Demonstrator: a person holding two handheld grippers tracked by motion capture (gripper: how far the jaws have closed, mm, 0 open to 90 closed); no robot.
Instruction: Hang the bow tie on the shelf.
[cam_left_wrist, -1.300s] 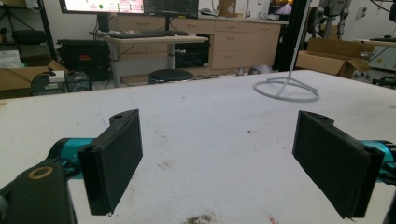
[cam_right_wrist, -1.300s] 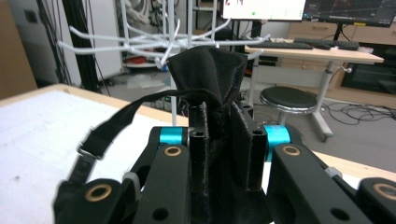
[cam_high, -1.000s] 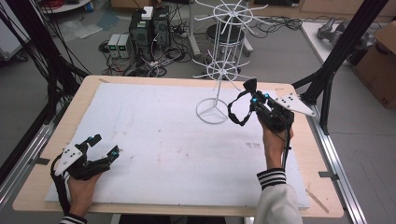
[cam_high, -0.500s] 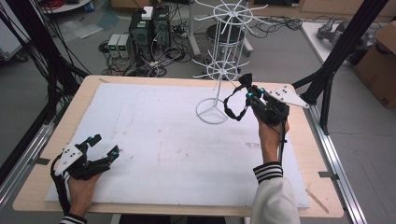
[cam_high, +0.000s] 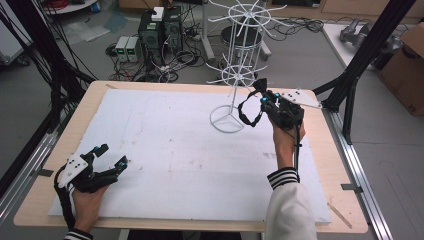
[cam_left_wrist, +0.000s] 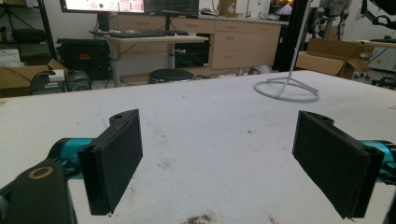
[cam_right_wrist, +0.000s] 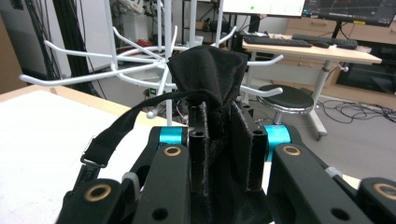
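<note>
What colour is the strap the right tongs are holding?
Black strap, best seen in the right gripper view.

Two black jaws held wide apart at lower left and right, left gripper (cam_left_wrist: 219, 170) over white mat (cam_left_wrist: 210, 135), white wire stand's base (cam_left_wrist: 286, 90) seen upper right.
</note>
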